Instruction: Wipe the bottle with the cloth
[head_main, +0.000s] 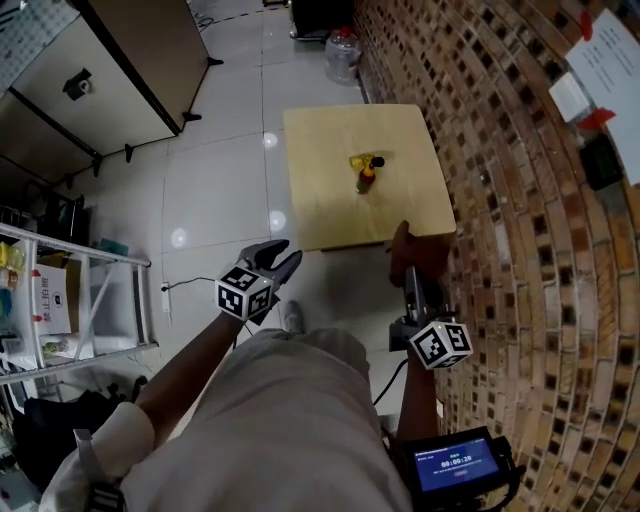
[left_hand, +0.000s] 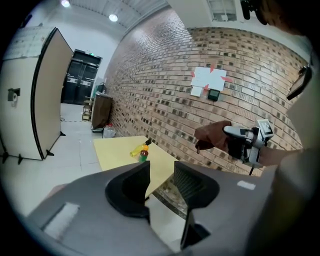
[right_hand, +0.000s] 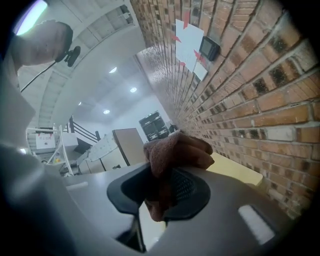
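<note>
head view: wooden table (head_main: 330, 215) is standing against the brick wall (head_main: 520, 200). small bottle (head_main: 366, 180) is standing upright near the table's middle, with a yellow bottle (head_main: 357, 160) lying just behind it; cannot tell whether they are touching. both grippers are hanging short of the table's near edge, well apart from the bottles. left gripper (head_main: 280, 262) is pointing toward the table over white floor tiles. right gripper (head_main: 410, 272) is carrying a brown cloth (head_main: 405, 245) whose top is overlapping the table's near edge in this view

left gripper view: left gripper (left_hand: 161, 182) is holding its jaws spread, with nothing between them but the table corner (left_hand: 162, 165) and floor showing far beyond. small bottle (left_hand: 143, 155) is standing on the table top, orange upper part, greenish lower part, yellow bottle (left_hand: 135, 149) lying beside it. at right, the right gripper (left_hand: 235, 141) is holding the cloth (left_hand: 212, 136) out in the air, beside the brick wall (left_hand: 165, 90)

right gripper view: right gripper (right_hand: 162, 192) is pinching the cloth (right_hand: 175, 150) between its pads, the cloth bunching above the jaws and hanging below them. table edge (right_hand: 240, 172) is showing behind, by the wall (right_hand: 260, 85); the bottles are not showing here
</note>
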